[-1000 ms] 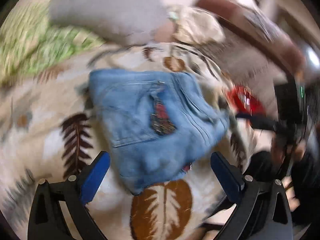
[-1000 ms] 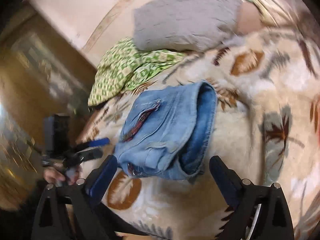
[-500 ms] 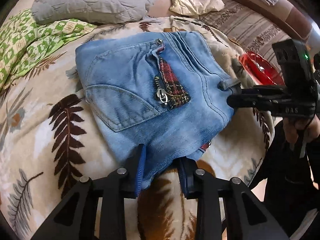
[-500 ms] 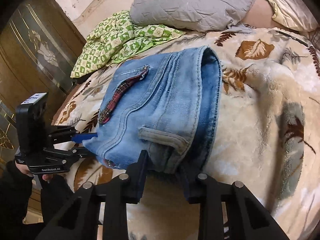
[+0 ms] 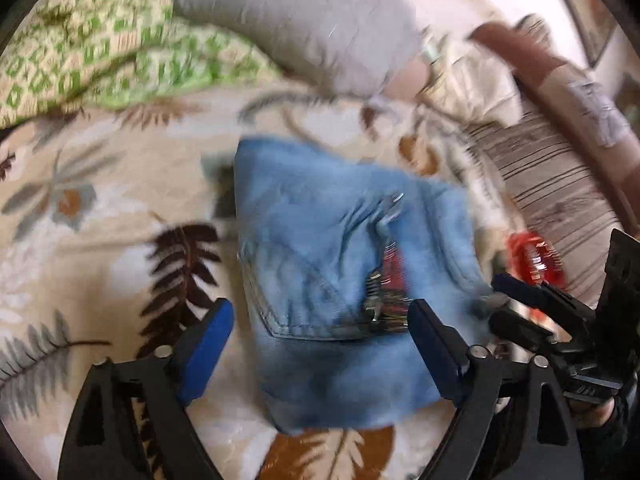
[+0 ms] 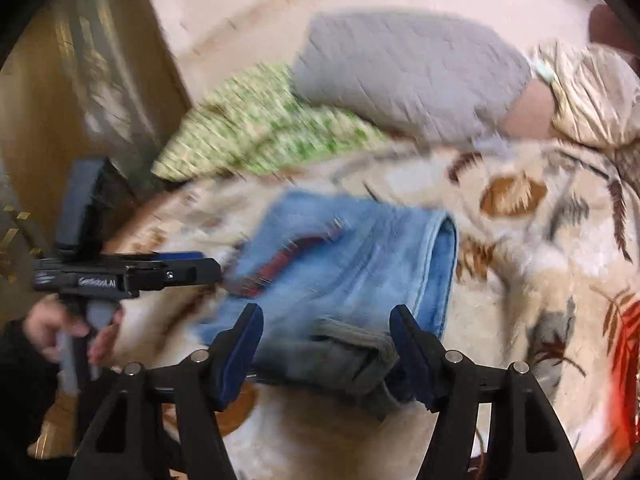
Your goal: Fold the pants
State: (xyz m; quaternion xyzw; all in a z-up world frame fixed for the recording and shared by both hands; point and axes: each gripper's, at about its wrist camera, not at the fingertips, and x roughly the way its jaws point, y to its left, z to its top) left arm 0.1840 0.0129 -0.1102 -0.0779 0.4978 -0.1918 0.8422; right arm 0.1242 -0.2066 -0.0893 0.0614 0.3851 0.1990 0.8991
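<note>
Pants [image 5: 340, 304]: blue denim, folded to a compact square, lying on leaf-print blanket [image 5: 100, 240] on bed.

L gripper [image 5: 320, 340]: jaws opening, spread wide either side of the near edge of the bundle; denim between the pads but pads not pressing, near as blur allows. R gripper [image 6: 326, 344]: jaws opening too, narrower gap, straddling the waistband end w/ belt loop [image 6: 352, 332]; cloth between pads, no pinch visible.

Outward: zipper fly and red plaid patch [image 5: 394, 276] face up on top layer. Rounded fold edge [image 6: 440, 272] on the side toward R. Beyond: grey pillow [image 5: 296, 20], green-patterned cloth [image 5: 100, 52], red object [image 5: 534, 258] at blanket edge. Person's hand [image 6: 60, 332] on L tool's handle, seen in R wrist view.

Handling, my read: denim soft but fairly heavy, thick when stacked; layers will slide on each other, so pinch through all layers at a corner or at waistband seam, not top layer only. Not fragile. Fleecy blanket likely drags a bit on cloth.

Vs half a sec ago: both sets of jaws were pinched on near edge; now released. Bundle sits farther from both cams, so tools backing off. Both views blurred now, were sharp then. Bundle shape about same.
</note>
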